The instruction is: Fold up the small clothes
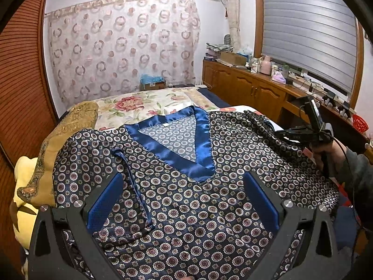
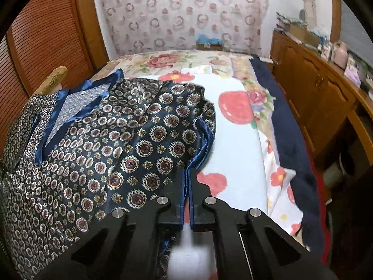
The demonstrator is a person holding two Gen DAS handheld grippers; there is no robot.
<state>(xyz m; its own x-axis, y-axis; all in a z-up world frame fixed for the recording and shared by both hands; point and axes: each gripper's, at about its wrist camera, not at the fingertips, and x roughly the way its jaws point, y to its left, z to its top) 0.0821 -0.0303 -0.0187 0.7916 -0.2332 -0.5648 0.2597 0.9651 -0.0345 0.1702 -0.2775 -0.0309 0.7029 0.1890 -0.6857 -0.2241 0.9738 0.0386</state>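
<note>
A dark navy patterned satin top (image 1: 186, 210) with a shiny blue V-neck collar (image 1: 200, 144) lies spread on the bed. Its left sleeve is folded in over the body. My left gripper (image 1: 184, 203) is open and empty, hovering over the chest of the top. My right gripper (image 2: 186, 182) is shut on the blue-trimmed cuff of the right sleeve (image 2: 200, 149) and holds it bunched at the top's right side. The right gripper also shows in the left wrist view (image 1: 312, 126), held by a hand.
A gold cushion (image 1: 58, 144) and yellow fabric lie at the bed's left edge. A floral and strawberry-print bedcover (image 2: 235, 107) lies under the top. Wooden cabinets (image 1: 247, 88) with clutter run along the right. A slatted wooden door (image 1: 21, 88) stands at left.
</note>
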